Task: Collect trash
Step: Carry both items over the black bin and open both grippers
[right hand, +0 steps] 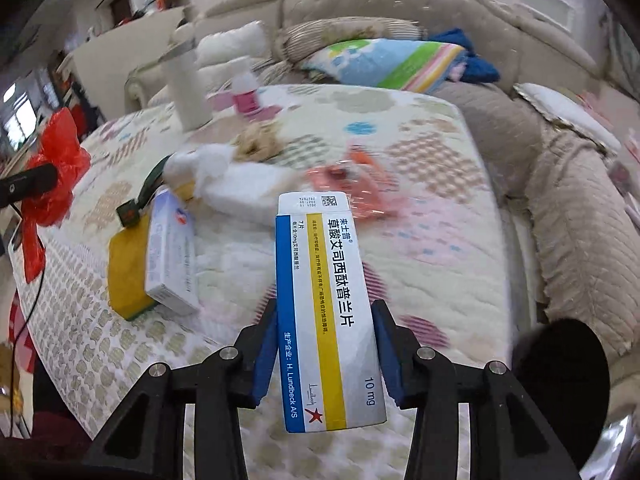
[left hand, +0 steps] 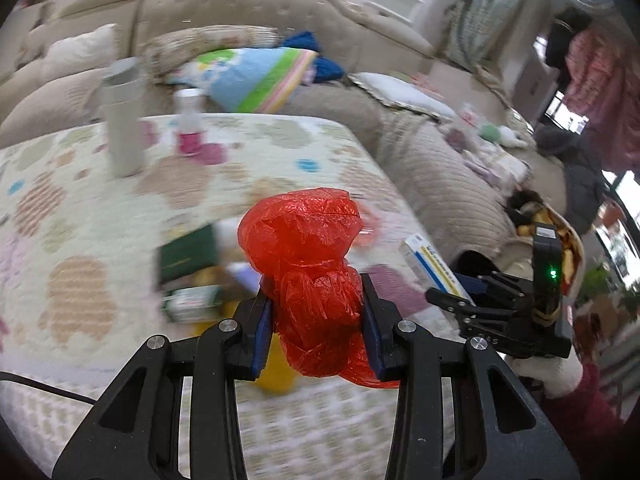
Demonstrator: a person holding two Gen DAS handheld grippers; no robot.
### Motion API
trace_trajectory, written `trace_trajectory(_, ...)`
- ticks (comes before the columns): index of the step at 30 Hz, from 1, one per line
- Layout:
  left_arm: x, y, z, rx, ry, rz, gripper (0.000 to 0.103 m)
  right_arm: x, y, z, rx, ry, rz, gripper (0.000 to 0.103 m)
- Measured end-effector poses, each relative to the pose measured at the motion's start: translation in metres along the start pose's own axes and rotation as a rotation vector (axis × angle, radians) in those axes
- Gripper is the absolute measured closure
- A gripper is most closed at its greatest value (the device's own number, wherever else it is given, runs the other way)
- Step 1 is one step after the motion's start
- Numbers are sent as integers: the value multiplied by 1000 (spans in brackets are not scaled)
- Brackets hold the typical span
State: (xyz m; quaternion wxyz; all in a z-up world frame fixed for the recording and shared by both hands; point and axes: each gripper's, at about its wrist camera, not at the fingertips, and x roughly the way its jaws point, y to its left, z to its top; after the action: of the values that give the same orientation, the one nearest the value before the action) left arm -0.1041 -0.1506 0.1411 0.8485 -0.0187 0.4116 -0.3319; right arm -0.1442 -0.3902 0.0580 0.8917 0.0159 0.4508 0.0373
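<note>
My left gripper (left hand: pixel 316 284) is shut on a crumpled red plastic bag (left hand: pixel 304 232), which bulges above the blue pads and hangs over the quilt-covered table (left hand: pixel 80 208). My right gripper (right hand: pixel 325 306) is shut on a white, blue and yellow medicine box (right hand: pixel 324 280), held lengthwise between its pads above the table. The left wrist view shows the right gripper (left hand: pixel 452 300) at the right with that box (left hand: pixel 430 260) sticking out. At the left edge of the right wrist view the red bag (right hand: pixel 60 160) appears again.
On the table lie a yellow sponge (right hand: pixel 124 272), a white-and-blue box (right hand: pixel 172 256), white tissue (right hand: pixel 244 192) and a pink wrapper (right hand: pixel 352 184). A white tumbler (right hand: pixel 186 88) and a pink bottle (right hand: pixel 245 92) stand at the back. A beige sofa (right hand: pixel 520 152) surrounds the table.
</note>
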Motion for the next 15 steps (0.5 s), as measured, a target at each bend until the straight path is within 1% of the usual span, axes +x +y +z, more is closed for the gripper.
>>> trace_trajectory(2,11,-21,4,27,12,-29,67,-9,-15,-6,25,-3,-21,60)
trace_trajectory(9,67,-114,12,136,71,-142,67,-35,-80,-36,150,-13,-102,60)
trace_trajectory(15,106,-170,14,173,111,-204,67,-48,-132,-63,254,-1,-168,60)
